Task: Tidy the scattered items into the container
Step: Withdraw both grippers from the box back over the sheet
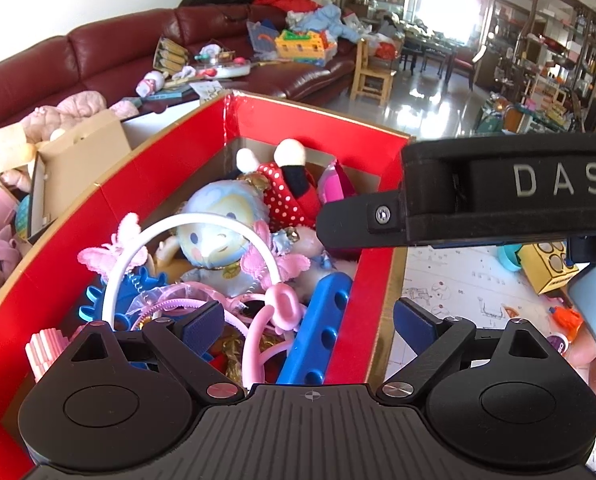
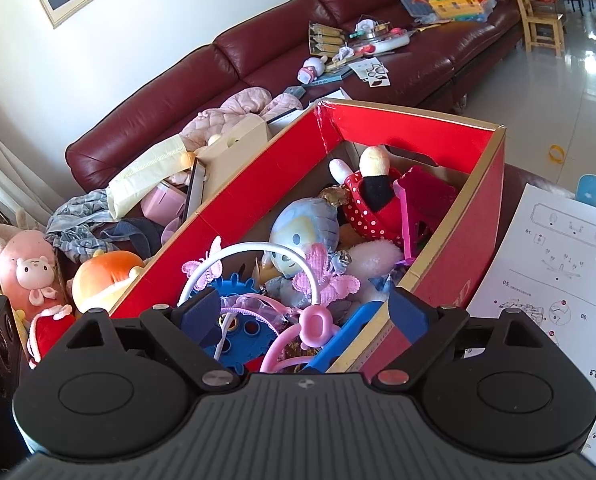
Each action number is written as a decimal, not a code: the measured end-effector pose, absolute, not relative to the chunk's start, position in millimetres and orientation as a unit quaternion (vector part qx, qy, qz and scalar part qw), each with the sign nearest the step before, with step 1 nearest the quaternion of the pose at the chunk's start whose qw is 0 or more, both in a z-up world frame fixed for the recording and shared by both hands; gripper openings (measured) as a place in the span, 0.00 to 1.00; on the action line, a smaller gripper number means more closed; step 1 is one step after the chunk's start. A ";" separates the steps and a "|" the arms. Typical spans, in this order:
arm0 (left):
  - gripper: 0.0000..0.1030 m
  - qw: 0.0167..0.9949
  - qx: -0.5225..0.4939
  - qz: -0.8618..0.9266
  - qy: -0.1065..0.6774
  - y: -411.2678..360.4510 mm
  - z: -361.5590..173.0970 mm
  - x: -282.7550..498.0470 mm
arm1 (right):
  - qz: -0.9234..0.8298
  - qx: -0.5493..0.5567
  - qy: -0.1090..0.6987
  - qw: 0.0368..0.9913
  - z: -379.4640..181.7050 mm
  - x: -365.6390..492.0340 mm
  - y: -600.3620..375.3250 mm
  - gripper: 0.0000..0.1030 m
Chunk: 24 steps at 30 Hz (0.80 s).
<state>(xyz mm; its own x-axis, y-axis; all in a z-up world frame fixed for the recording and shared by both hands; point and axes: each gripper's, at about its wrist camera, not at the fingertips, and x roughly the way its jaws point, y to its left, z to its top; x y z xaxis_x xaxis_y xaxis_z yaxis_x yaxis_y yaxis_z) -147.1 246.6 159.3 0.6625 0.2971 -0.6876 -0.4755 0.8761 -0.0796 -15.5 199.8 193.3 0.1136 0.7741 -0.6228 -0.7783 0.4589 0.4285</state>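
While toys crowd it: red box (image 2: 454, 264) sits on the bench, heaped to the rim.
Tongs: left tongs (image 1: 310, 320) and right tongs (image 2: 304, 312) both spread, empty, over the box.
Risk: white headband (image 2: 258, 246) may snag and spill.
Beyond: paper sheet (image 2: 558, 264) could slide.

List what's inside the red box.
In the red box: white headband with pink butterflies, round-faced blue plush, red polka-dot doll, blue perforated bar, pink ring. Lower layers and the box floor are covered.
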 end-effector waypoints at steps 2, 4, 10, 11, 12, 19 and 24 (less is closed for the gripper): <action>0.95 0.904 -0.124 0.213 0.349 243.6 161.6 -146.6 | 0.520 0.001 0.415 0.747 193.2 -15.0 195.8 0.90; 0.95 0.905 -0.119 0.212 0.348 239.0 164.1 -145.4 | 0.519 0.005 0.416 0.747 193.2 -14.2 191.9 0.90; 0.95 0.914 -0.096 0.204 0.337 219.9 178.2 -141.6 | 0.515 0.022 0.406 0.755 197.5 -10.2 173.4 0.90; 0.95 0.917 -0.092 0.200 0.334 215.6 181.3 -140.9 | 0.513 0.025 0.403 0.758 198.3 -8.7 168.4 0.90; 0.95 0.919 -0.087 0.196 0.331 210.9 184.9 -139.8 | 0.510 0.027 0.399 0.762 199.2 -6.7 163.3 0.91; 0.96 0.929 -0.052 0.155 0.333 169.6 192.7 -120.0 | 0.472 0.065 0.406 0.780 189.1 18.9 117.2 0.91; 0.97 0.926 -0.037 0.123 0.356 136.3 176.3 -96.8 | 0.432 0.086 0.423 0.792 168.8 43.5 66.3 0.92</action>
